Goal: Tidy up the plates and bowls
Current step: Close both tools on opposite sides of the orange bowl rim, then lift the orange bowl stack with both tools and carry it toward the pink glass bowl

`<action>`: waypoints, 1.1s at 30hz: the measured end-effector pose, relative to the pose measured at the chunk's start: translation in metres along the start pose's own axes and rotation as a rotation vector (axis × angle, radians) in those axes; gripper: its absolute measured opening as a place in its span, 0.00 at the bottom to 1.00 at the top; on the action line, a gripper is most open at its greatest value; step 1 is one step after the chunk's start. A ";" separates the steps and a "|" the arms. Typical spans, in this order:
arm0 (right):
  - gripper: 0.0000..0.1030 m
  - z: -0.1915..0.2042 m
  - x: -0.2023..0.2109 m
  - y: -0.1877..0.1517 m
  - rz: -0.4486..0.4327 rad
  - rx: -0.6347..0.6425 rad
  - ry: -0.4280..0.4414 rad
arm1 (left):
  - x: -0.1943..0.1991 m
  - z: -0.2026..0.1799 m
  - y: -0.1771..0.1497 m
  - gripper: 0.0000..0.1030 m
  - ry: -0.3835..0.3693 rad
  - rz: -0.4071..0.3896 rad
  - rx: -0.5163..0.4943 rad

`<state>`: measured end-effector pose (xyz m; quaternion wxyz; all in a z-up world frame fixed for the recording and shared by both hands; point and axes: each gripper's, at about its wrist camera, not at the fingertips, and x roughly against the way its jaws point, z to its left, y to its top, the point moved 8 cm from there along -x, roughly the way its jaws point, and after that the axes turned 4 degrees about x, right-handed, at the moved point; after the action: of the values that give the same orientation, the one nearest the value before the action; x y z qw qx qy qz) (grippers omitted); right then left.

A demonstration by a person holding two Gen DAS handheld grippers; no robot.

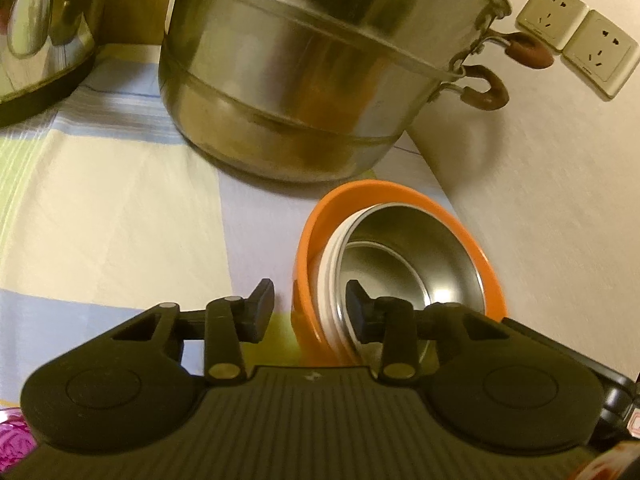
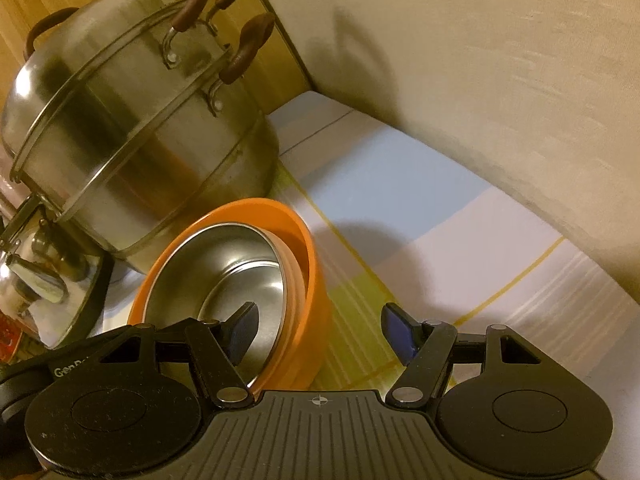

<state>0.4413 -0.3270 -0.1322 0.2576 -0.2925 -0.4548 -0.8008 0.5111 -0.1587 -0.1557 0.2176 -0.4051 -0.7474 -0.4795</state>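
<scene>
1 orange bowl (image 1: 306, 240) w/ 1 steel bowl (image 1: 416, 256) nested inside, white rims between them, count unclear. Stack sits on the checked cloth (image 1: 120, 200) in front of 1 tiered steel pot (image 1: 312, 80), openings up, tilted.

Left gripper (image 1: 308, 300) straddles the near rims, pads not seen pressing; right gripper (image 2: 316, 332) spread wide over the other edge, gripping nothing. 1 kettle (image 1: 44, 20) cut off; 2 wall sockets (image 1: 576, 40).

A checked cloth (image 1: 120, 184) covers the table, and on it stand a big steel pot (image 1: 304, 80), a kettle (image 1: 44, 28) beside it, and an orange bowl (image 1: 400, 216) holding nested dishes.
</scene>
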 end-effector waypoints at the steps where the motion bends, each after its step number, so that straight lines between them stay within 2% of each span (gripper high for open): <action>1: 0.67 0.001 -0.001 0.000 0.002 0.001 0.004 | -0.001 0.001 -0.001 0.32 -0.003 0.000 0.002; 3: 0.65 0.002 -0.004 -0.001 0.007 0.004 0.005 | -0.002 0.001 -0.001 0.30 -0.007 0.001 0.005; 8: 0.49 0.001 -0.010 -0.003 0.022 0.003 0.009 | -0.005 0.000 -0.001 0.26 -0.018 0.003 0.006; 12: 0.43 0.001 -0.014 -0.004 0.024 -0.009 0.024 | -0.006 0.001 -0.001 0.23 -0.029 0.005 0.013; 15: 0.31 0.004 -0.014 -0.002 0.016 -0.011 0.042 | -0.006 0.000 -0.001 0.23 -0.029 0.002 0.008; 33: 0.28 -0.004 0.003 0.000 0.031 -0.060 0.036 | 0.010 -0.013 -0.011 0.23 -0.020 0.020 -0.017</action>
<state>0.4386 -0.3306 -0.1317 0.2693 -0.2928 -0.4214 -0.8150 0.4960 -0.1685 -0.1487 0.2116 -0.4193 -0.7414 -0.4794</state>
